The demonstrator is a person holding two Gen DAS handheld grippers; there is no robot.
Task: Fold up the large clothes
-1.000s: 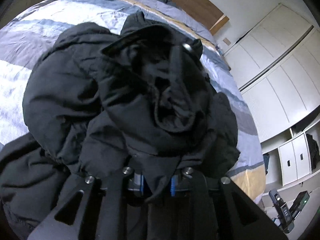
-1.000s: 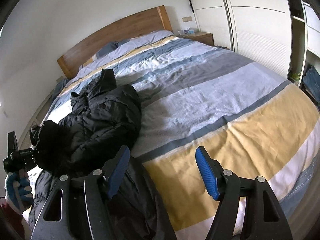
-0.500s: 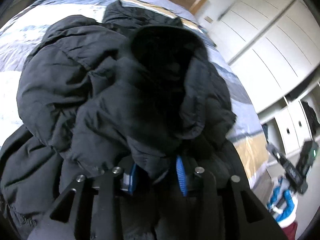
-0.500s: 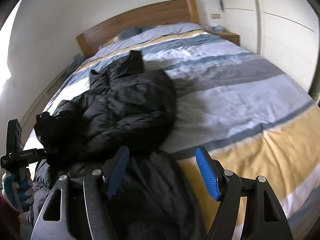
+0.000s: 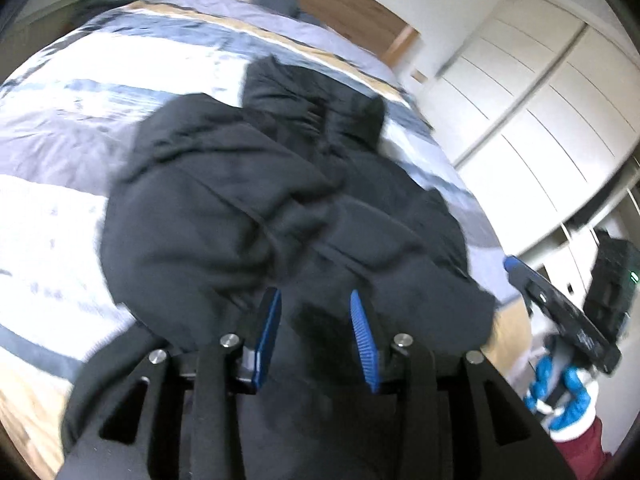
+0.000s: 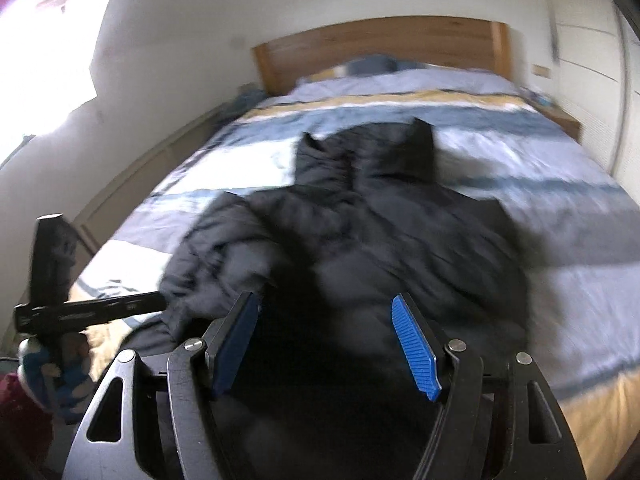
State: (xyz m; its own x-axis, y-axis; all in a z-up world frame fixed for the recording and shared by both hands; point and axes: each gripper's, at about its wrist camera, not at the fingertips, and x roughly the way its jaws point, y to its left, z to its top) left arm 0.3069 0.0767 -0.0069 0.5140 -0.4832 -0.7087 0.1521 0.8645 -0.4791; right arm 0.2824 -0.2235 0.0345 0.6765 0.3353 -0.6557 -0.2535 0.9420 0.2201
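Observation:
A large black puffer jacket (image 5: 280, 216) lies on the striped bed, one part folded over its middle; it also shows in the right wrist view (image 6: 392, 232). My left gripper (image 5: 314, 308) is open and empty just above the jacket's near hem, its blue pads apart. My right gripper (image 6: 326, 316) is open wide and empty over the jacket's near end. The right gripper shows at the right edge of the left wrist view (image 5: 560, 312), and the left gripper shows at the left of the right wrist view (image 6: 88, 308). Both views are motion-blurred.
The bed (image 6: 580, 288) has a blue, white and yellow striped duvet and a wooden headboard (image 6: 384, 40). White wardrobe doors (image 5: 540, 120) stand along the bed's right side. A wall and a low ledge (image 6: 132, 184) run along its left side.
My left gripper has let go of the jacket part it held and its jaws have opened. That part now lies on the jacket. My right gripper has swung left, over the jacket's near end.

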